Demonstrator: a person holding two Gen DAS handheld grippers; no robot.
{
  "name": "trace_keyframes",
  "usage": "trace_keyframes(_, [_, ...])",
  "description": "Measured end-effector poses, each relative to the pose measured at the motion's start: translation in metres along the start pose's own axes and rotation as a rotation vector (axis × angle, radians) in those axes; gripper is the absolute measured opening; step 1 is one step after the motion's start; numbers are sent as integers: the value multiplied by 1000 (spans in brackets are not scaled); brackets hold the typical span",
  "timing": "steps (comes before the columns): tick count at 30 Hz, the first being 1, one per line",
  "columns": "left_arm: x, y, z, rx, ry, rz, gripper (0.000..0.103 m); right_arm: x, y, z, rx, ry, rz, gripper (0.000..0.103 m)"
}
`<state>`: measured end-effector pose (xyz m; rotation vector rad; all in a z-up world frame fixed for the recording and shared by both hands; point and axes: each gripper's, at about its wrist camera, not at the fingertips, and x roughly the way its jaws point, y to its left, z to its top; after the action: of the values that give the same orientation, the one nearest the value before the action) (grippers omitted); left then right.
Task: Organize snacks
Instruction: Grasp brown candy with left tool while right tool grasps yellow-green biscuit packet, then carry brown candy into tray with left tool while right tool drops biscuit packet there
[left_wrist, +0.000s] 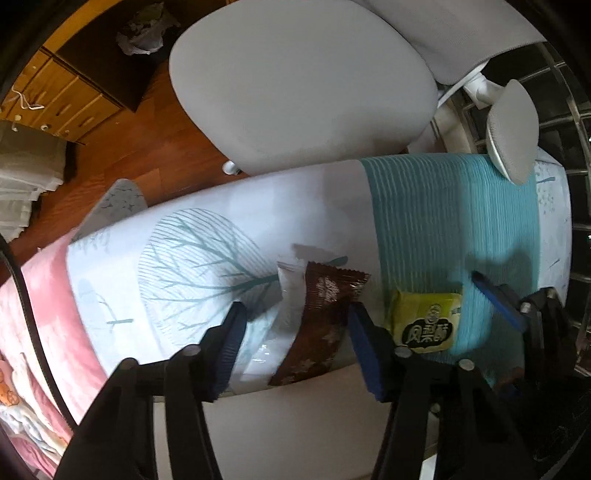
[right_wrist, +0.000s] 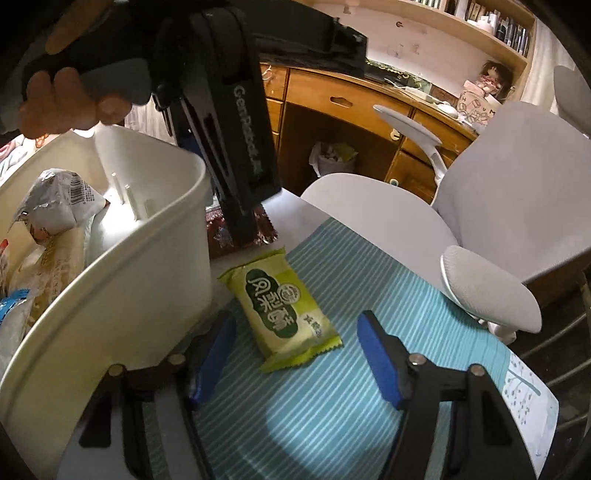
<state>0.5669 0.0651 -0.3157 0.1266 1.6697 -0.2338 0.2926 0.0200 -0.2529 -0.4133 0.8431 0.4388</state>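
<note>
step: both tools lowering onto loose snacks on counter | left tool (left_wrist: 295, 339) half open, astride brown pack (left_wrist: 317, 325), no grip | right tool (right_wrist: 295, 354) half open around green pack (right_wrist: 280, 306), untouched | next: squeeze, lift, drop into bin (right_wrist: 122, 280)

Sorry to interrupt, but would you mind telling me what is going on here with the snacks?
A person holds a hand-held gripper in each hand over a patterned tablecloth. The left hand-held gripper straddles a brown snack packet with a white packet beside it, pads not visibly pressing. The right hand-held gripper is open around a yellow-green snack packet. A white bin beside it already holds several snacks.
</note>
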Motion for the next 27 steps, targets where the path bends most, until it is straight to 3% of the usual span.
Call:
trace_keyframes(3, [-2,-4,0,8,-10,-2,44,2,0,2,9,-2,21,51])
trace_keyframes(14, [-13,10,-12,-62,-64,-29,26,-4,-11,-3,133,23,51,41])
trace_keyframes(20, [-40,13,-25,-74,-157,-55,19,-17,-15,-15,251,51,67,39])
trace_keyframes(27, [-91,4,-62,-70,-340,-126,17,-40,-14,-40,429,83,57,39])
